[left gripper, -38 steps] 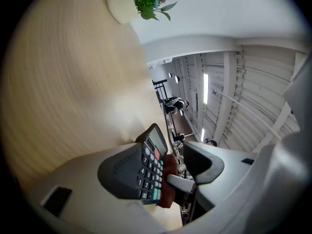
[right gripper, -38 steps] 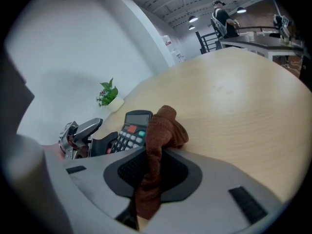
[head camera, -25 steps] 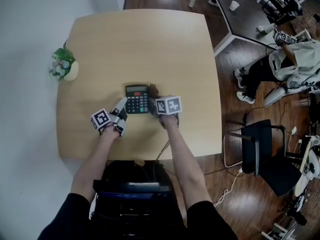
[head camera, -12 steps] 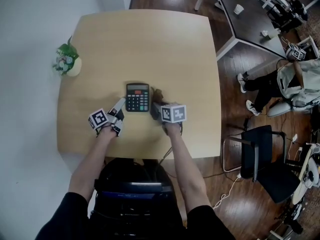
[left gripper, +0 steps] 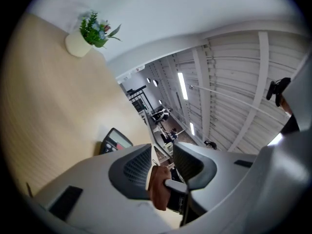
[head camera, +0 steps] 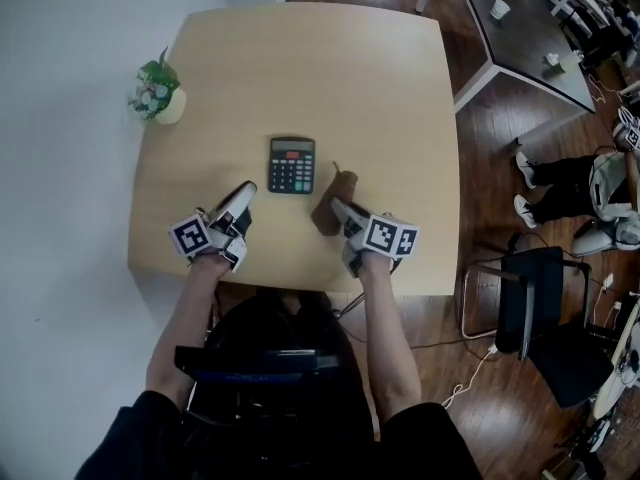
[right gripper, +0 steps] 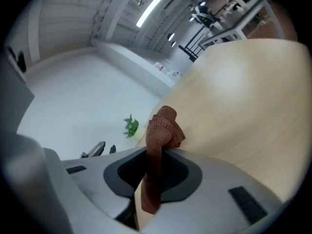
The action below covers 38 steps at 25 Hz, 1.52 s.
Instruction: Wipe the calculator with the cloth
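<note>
The calculator (head camera: 291, 164) was seen lying flat on the counter (head camera: 300, 68). Just right of it, the brown cloth (head camera: 338, 186) was clamped in the right gripper (head camera: 343, 208). Nearer the person, left of the calculator, the left gripper (head camera: 243, 190) had just been closing, with its jaws narrowly apart and nothing held between them.

A pale wooden desk (head camera: 300, 68) lies under both pairs of jaws, with a small potted plant (head camera: 157, 91) at its edge, well ahead and left of the left gripper (head camera: 243, 190) jaws. Right of the right gripper (head camera: 337, 206) jaws a black chair (head camera: 528, 286) stands on the dark wooden floor (head camera: 478, 168), and farther ahead a dark table (head camera: 530, 48) carries a white cup (head camera: 499, 9).
</note>
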Available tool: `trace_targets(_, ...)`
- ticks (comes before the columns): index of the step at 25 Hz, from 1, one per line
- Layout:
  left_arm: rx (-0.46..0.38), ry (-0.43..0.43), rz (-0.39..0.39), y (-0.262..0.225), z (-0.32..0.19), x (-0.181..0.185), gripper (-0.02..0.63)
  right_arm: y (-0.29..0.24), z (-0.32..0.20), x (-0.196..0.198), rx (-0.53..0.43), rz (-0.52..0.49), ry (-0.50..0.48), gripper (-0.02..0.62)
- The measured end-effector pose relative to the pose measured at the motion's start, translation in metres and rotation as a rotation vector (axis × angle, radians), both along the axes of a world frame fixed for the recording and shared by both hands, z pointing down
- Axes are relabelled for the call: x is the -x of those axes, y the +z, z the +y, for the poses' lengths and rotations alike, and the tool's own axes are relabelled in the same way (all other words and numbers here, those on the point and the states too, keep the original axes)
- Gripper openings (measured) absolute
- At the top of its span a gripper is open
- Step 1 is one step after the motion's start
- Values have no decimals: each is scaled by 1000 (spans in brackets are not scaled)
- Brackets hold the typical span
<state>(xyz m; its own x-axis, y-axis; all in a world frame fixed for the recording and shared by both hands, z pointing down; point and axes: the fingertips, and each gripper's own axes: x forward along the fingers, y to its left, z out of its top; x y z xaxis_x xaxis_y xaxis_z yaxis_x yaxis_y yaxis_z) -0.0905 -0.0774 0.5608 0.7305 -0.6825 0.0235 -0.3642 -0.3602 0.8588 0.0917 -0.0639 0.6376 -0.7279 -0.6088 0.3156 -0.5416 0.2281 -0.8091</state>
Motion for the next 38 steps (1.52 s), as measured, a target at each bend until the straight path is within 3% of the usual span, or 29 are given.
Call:
trace_targets(3,-59,38,83,-37,26,-2,114,-32,31,-14,-20,-208,110,69)
trace_targets(6,-125,81,147,-72,60,-5,92,-60,73,-24,-56,-330,177,67)
trace_targets(9,-179,124,203,-98,100,0,73,-90,117,-13,-110,-376,190,67)
trace_targets(13,-192,169,258,-105,162,12,67,-128,184,14,-165,-414,222,67)
trace_targets(19,-209,230,333,-118,255,20,58,-158,282,45,-204,-397,228,67)
trace_targets(23,-236,224,369,-135,297,36,58,-188,320,52,-268,-400,232,67)
trace_targets(30,-300,204,373,-168,322,40,58,-243,330,59,-405,-383,182,67)
trace_targets(38,-308,198,377,-190,344,-1,58,-255,358,42,-425,-337,142,66)
